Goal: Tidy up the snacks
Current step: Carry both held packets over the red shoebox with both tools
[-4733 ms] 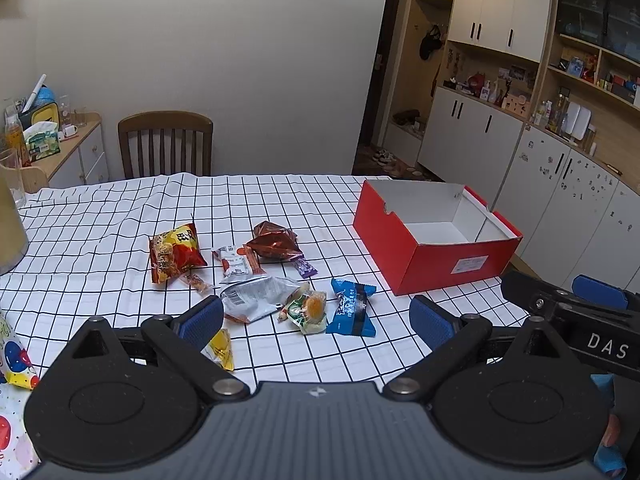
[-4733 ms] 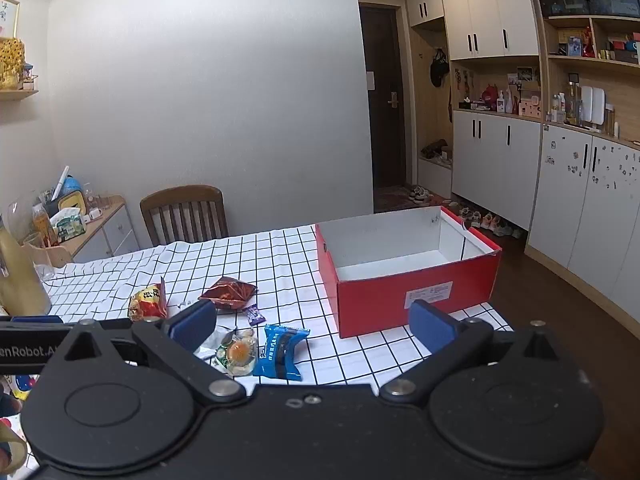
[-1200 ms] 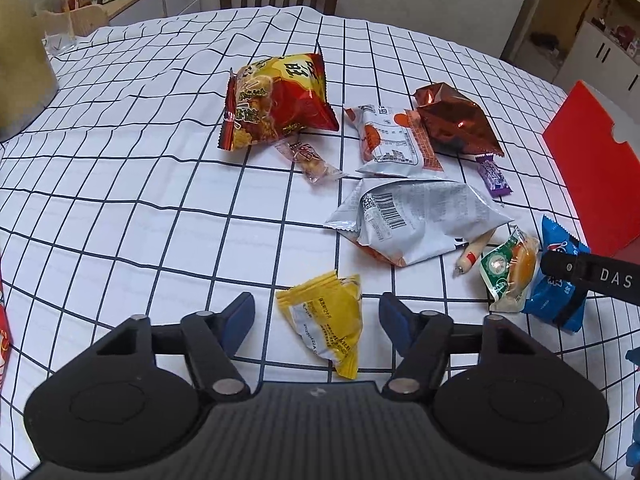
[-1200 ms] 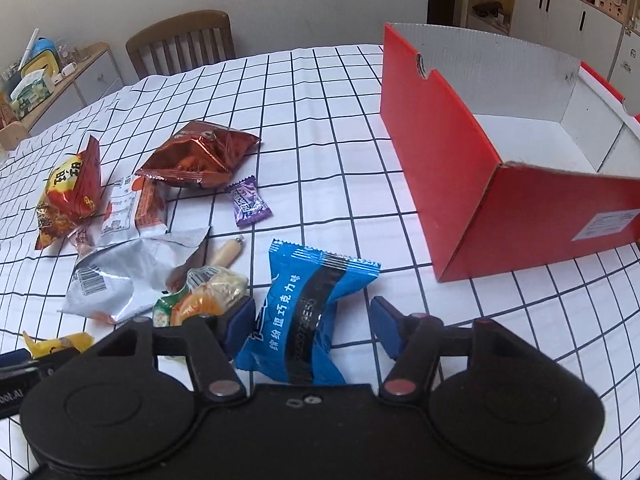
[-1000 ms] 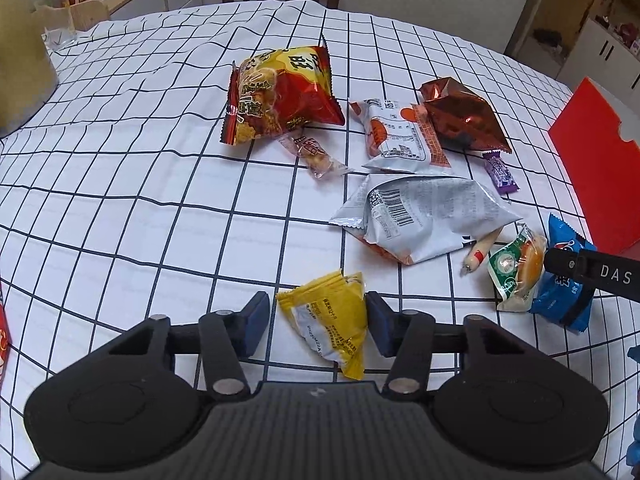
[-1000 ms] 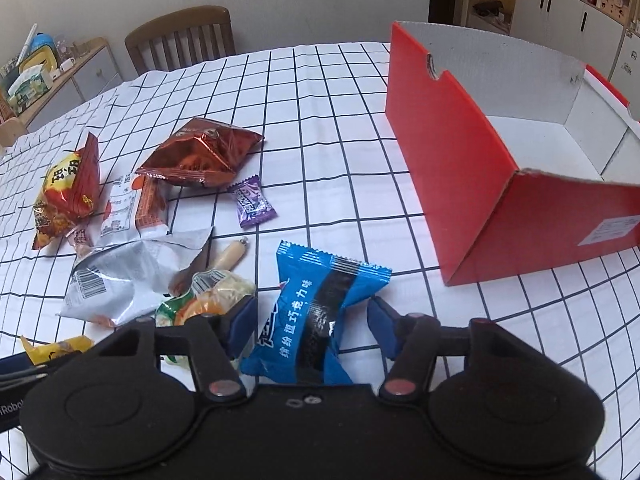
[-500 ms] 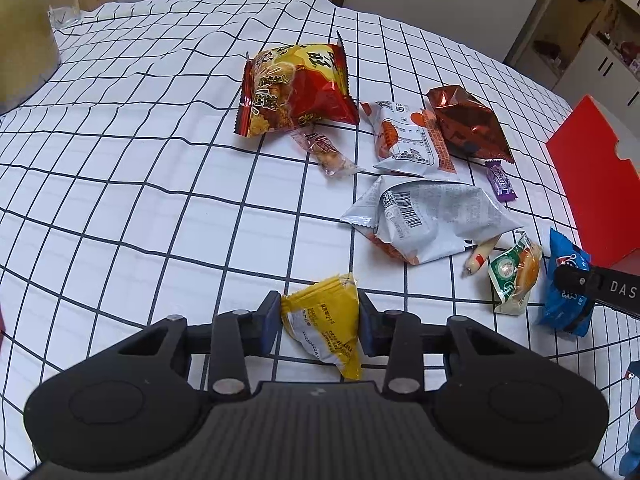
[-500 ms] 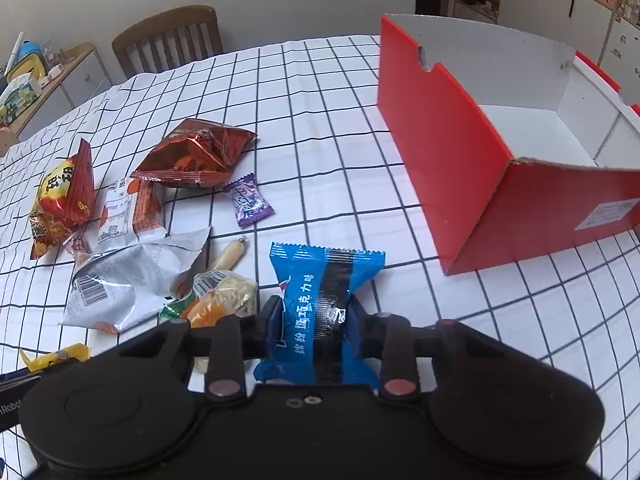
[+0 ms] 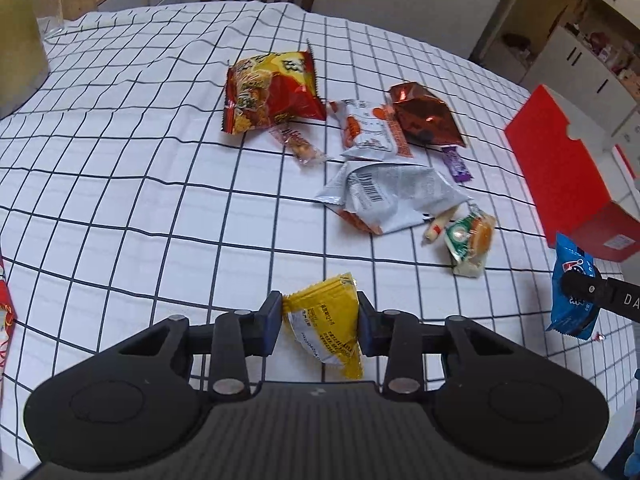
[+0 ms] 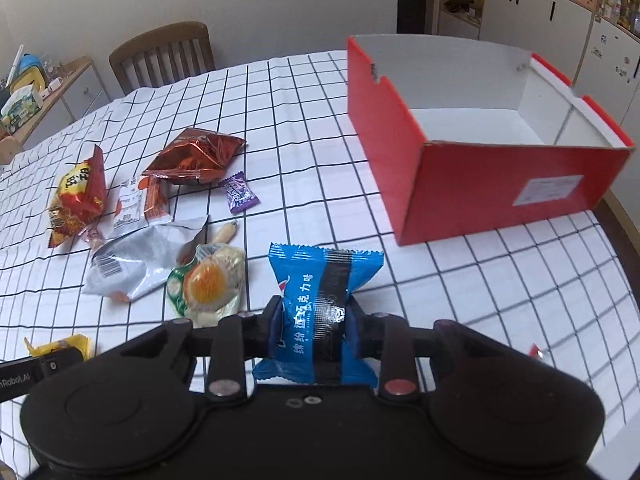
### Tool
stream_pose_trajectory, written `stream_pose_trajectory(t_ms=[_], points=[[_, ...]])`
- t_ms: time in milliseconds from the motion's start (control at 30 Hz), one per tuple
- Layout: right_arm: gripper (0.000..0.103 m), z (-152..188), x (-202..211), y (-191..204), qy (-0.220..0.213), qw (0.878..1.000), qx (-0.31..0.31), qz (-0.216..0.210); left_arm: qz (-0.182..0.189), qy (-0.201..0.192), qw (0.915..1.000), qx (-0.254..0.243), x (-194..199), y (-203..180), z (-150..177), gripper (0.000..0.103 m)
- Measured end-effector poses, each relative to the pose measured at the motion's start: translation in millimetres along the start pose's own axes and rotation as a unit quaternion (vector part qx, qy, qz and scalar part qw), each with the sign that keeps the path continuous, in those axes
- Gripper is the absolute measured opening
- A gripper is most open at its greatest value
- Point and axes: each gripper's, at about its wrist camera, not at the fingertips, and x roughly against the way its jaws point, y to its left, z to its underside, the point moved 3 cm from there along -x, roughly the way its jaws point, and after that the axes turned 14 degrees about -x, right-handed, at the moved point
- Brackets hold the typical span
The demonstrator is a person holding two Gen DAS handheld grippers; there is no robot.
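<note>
A: Both grippers loaded! Left gripper pinches the yellow packet, right gripper squeezes the blue packet, surely headed for the red box at the table's right edge.

B: Box looks empty; eight snacks lie mid-table.

- My left gripper pinches a yellow packet, tilted.
- My right gripper clamps a blue packet, upright.
- Other snacks, perhaps seven, lie loose on the checked cloth.
- The red box stands open, white inside.
</note>
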Motion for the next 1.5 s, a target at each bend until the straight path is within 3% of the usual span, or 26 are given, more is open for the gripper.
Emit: stream_pose_trajectory(t_ms=[400,800,1133,1500], points=[[0.029,6,71,-9,-0.020,1.000,-0.003,-0.013,0.050,-0.024,0.9972,-0.051,48,-38,-12,0.037],[0.029,-29,119,-25,-0.050,0.998,0.005,-0.033,0.082,-0.059,0.9892,-0.106,81,-100,-52,0.037],[0.029,-81,125,-67,-0.068,0.997,0.022,-0.040,0.086,-0.085,0.9840,-0.131,77,-175,-100,0.037],[0.029,-144,101,-126,-0.067,0.996,0.033,-0.043,0.080,-0.093,0.9838,-0.131,52,-257,-148,0.037]])
